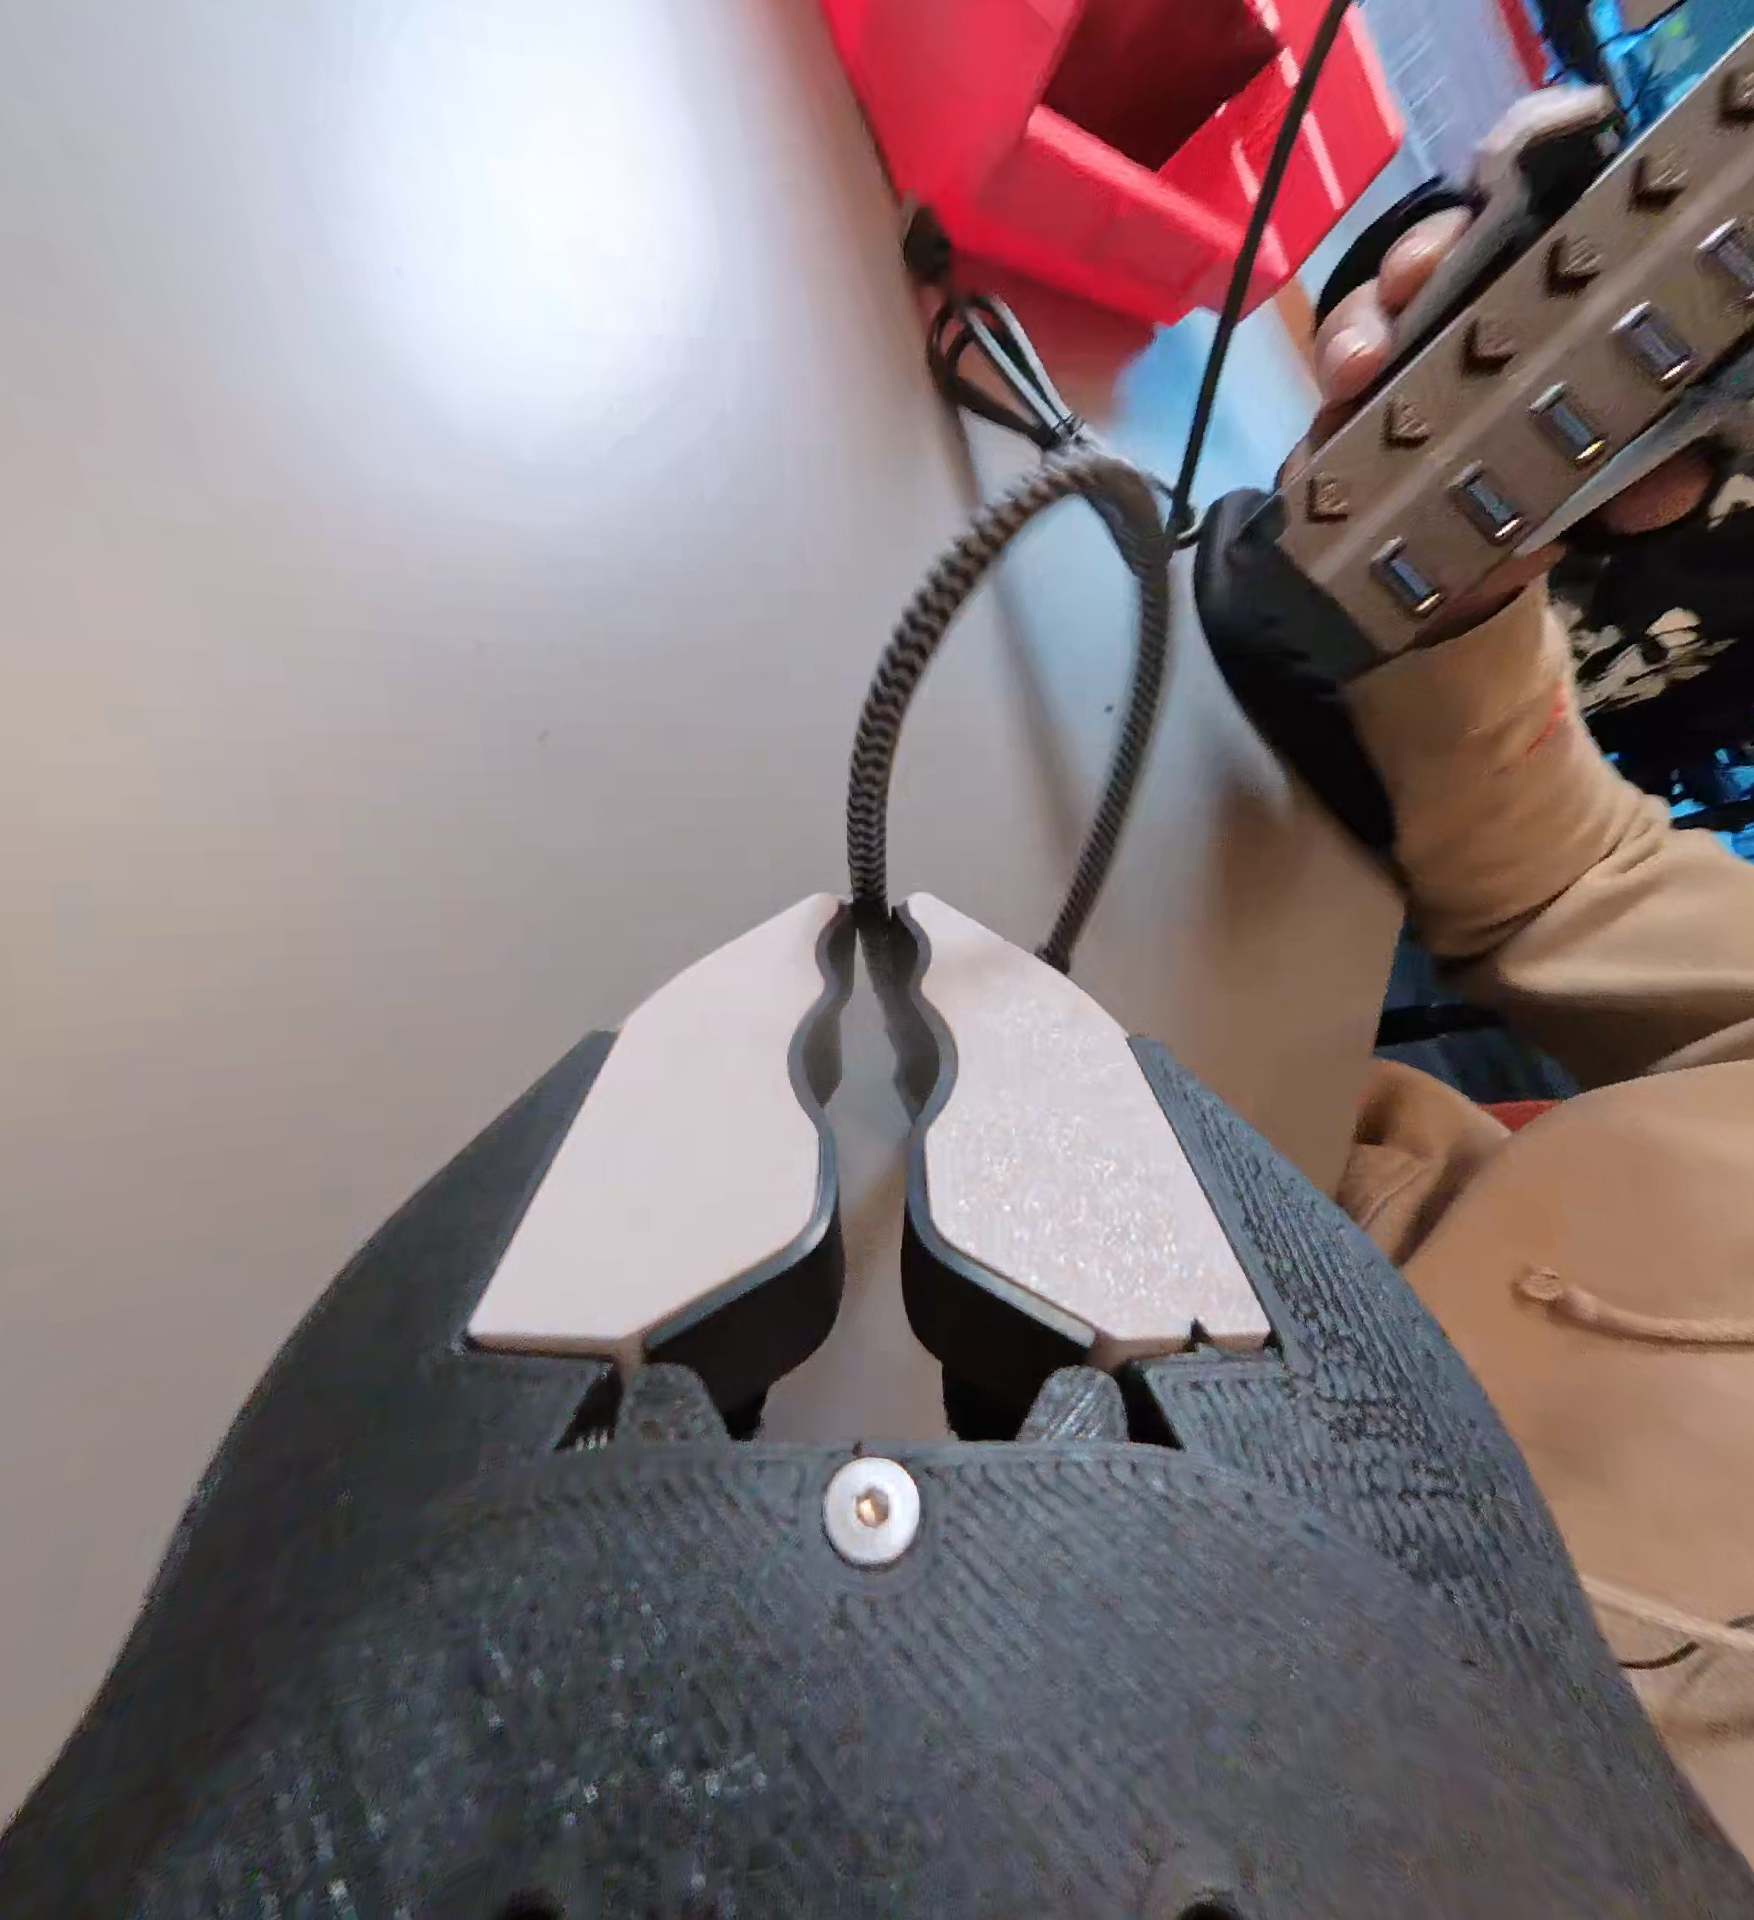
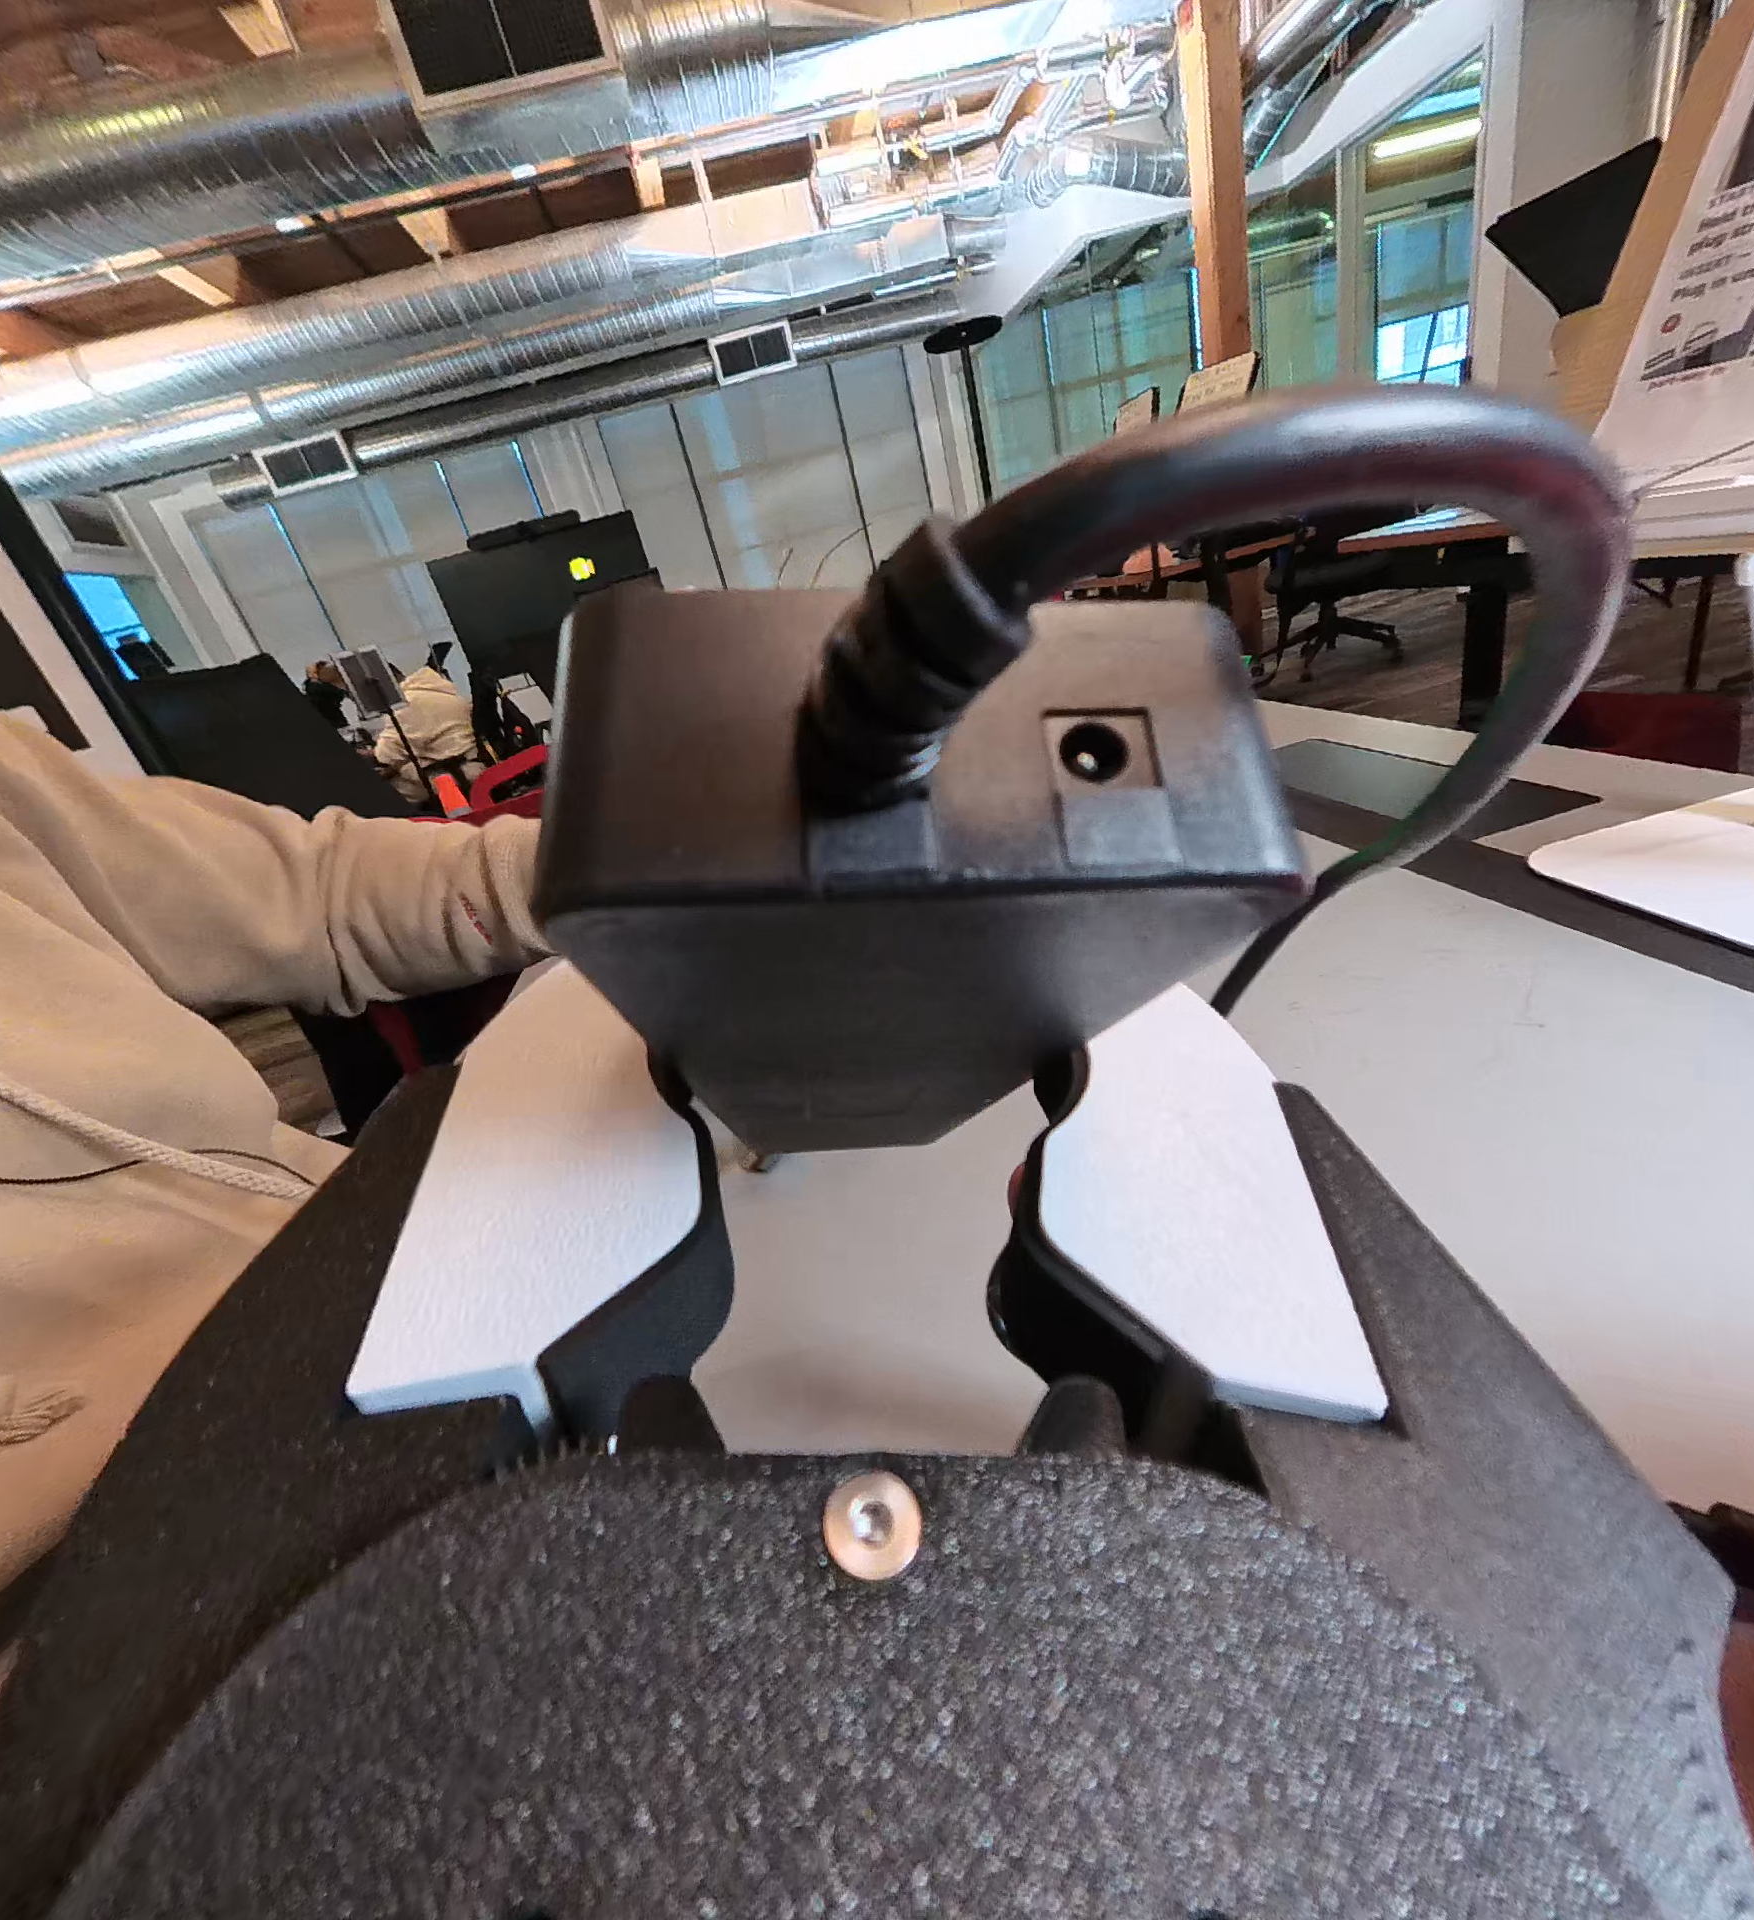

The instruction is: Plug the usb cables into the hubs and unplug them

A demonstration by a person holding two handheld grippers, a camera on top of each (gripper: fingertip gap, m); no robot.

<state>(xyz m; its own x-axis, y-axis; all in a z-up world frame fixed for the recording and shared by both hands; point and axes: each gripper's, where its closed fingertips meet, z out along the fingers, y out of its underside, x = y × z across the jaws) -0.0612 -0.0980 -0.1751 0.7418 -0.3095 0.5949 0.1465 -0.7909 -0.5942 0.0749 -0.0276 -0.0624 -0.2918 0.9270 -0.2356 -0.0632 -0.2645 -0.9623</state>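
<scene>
My left gripper (image 1: 873, 914) is shut on a black braided usb cable (image 1: 956, 582). The cable rises from the fingertips, loops over and drops behind the right finger; its plug is hidden. A long silver hub (image 1: 1538, 395) with a row of several ports is held in the air at the upper right, apart from the cable. In the right wrist view my right gripper (image 2: 873, 1039) is shut on the hub's black end (image 2: 904, 831). That end carries a round power socket (image 2: 1101, 753) and a thick black lead (image 2: 1372, 468) that arcs right and down.
A red bin (image 1: 1112, 156) and a bundle of black cables (image 1: 998, 374) lie at the far edge of the pale table (image 1: 333, 623). A person's beige sleeve (image 1: 1579, 935) fills the right side. A white stand base (image 2: 1704, 883) and an instruction sheet (image 2: 1746, 208) sit to the right.
</scene>
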